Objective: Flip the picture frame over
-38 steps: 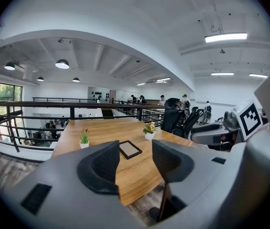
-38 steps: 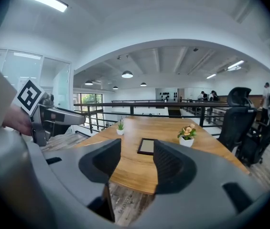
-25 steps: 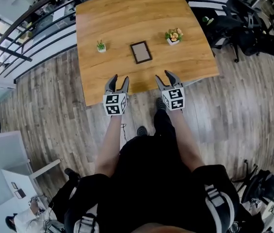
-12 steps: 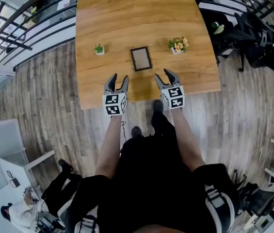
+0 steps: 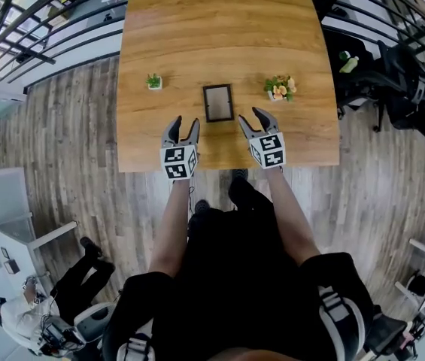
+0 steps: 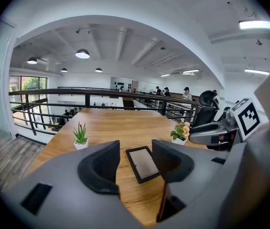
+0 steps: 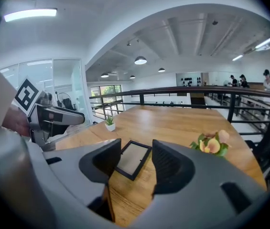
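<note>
Though jaws stand apart, the picture frame (image 5: 218, 102) lies ahead, untouched.

Left gripper (image 5: 183, 124): grey moulded plastic shell with two curved prongs tapering forward. Black ribbed pads (image 6: 101, 165) line their inner faces. A small rectangular slot (image 6: 36, 198) is cut into the shell behind them.

Right gripper (image 5: 251, 116): same grey build, same black lining.

Each carries a white cube (image 5: 177, 161) printed with black square markers on its faces.

Me: black top (image 5: 231, 277), sleeves leaving my forearms bare. Black trousers (image 5: 251, 198), dark shoes (image 5: 201, 207). Grey-and-white banded straps (image 5: 334, 310) near both shoulders; what they belong to I cannot tell.
</note>
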The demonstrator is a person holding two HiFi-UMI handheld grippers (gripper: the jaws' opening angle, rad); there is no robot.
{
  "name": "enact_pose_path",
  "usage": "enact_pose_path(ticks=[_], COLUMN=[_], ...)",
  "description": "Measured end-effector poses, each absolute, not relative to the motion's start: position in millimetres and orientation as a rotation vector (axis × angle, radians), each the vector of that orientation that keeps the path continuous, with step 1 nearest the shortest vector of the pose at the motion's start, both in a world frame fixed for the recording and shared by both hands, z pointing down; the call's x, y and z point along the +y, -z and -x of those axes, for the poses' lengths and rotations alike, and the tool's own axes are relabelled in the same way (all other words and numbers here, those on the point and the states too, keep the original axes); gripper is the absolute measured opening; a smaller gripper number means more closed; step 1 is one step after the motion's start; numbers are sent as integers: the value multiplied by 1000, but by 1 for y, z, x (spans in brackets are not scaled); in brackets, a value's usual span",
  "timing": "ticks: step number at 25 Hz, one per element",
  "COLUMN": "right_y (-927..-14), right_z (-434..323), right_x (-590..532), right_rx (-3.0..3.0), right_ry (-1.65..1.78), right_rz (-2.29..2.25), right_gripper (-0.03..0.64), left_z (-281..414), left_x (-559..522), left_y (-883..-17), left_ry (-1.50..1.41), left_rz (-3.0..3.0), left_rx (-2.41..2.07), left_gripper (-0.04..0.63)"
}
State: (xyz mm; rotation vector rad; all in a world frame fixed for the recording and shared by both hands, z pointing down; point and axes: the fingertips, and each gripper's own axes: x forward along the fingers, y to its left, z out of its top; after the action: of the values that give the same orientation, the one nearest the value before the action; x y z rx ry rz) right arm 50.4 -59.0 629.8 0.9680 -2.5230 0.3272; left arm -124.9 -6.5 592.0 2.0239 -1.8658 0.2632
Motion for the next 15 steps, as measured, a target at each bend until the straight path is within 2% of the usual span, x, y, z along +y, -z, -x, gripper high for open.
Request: enact_pose_path(ticks=[15], right_y=[-648], right_z=[-59], right_x=[-96], right_rx=[-2539], right_ry=[-339], right_rz=[-830], right_gripper=[204], left_z=[112], left_x=[-35], left_y=[-606], left_ry=[-256], left_rz=[-1915], left_rx=[-1936], left_gripper=[227])
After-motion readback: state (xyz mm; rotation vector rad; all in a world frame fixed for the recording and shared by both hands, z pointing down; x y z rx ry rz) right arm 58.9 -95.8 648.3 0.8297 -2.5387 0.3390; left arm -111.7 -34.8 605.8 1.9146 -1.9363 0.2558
